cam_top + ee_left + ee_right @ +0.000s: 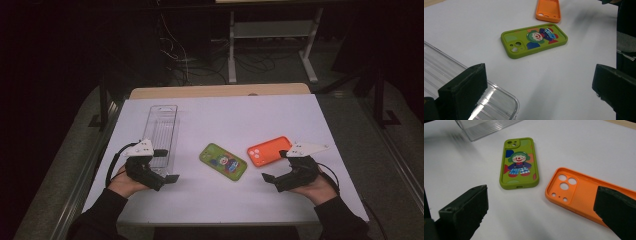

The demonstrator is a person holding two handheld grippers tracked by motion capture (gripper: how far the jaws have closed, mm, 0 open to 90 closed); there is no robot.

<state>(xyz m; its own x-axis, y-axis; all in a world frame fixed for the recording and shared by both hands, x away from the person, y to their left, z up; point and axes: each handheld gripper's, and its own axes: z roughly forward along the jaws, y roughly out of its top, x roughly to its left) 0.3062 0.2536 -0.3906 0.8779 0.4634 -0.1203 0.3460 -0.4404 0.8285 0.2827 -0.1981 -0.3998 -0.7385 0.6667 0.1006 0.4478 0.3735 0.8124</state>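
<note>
Both grippers, left and right, gape wide and empty; green case mid-table and orange case look light, flexible, slick, so pinch a long rim.

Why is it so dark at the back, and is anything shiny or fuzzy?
High view: the room behind the white table is dim, and only the tabletop is lit. Left gripper view: bright glare streaks the clear tray; the near claw pads look soft. Right gripper view: the top-left corner is smeared, while the green case is sharp.
</note>
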